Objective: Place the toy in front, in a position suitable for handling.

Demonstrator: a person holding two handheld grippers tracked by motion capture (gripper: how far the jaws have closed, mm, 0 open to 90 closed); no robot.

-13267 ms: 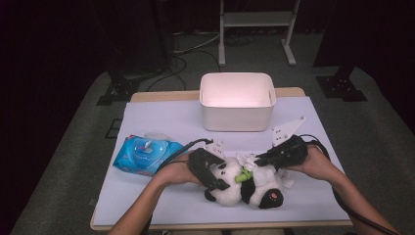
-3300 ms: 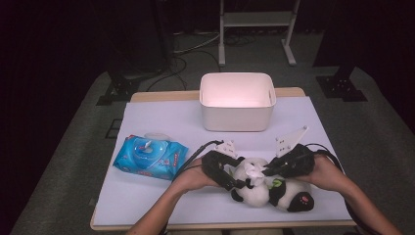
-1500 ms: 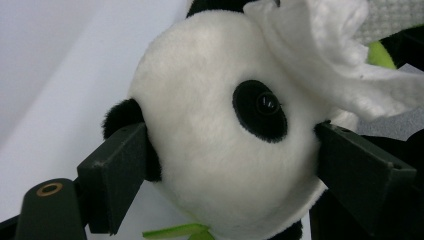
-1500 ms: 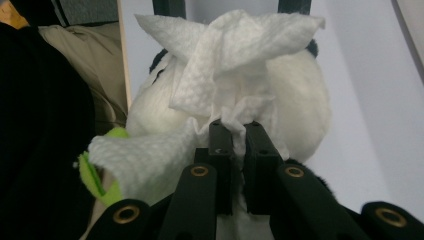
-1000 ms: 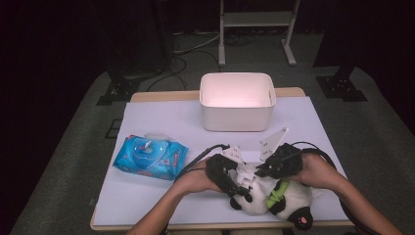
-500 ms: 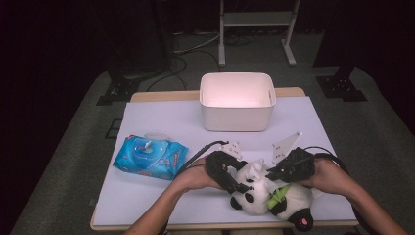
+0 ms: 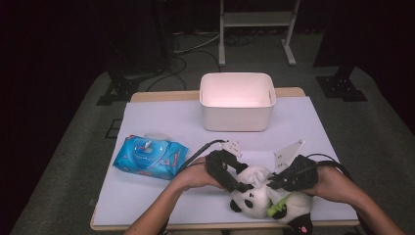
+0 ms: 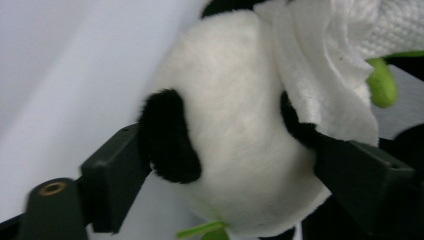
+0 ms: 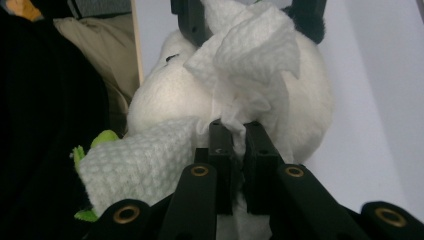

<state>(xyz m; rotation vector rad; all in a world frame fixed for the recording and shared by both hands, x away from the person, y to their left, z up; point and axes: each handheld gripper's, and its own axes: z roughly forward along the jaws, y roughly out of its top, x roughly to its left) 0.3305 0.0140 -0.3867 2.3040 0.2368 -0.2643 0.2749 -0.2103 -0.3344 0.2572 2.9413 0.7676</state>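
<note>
Panda plush toy (image 7: 262, 198) lies at the table's near edge, its head clamped between the left gripper's (image 7: 240, 183) wide-set jaws; the right gripper (image 9: 239, 131) pinches a white wet wipe (image 9: 250, 60) against it. White storage bin (image 7: 238, 101) near the far edge looks empty.

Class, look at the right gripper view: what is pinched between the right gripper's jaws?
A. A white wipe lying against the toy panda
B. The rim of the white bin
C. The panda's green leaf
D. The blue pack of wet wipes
A: in the right gripper view the right gripper has its jaws closed on a crumpled white wipe that lies against the toy panda.
</note>
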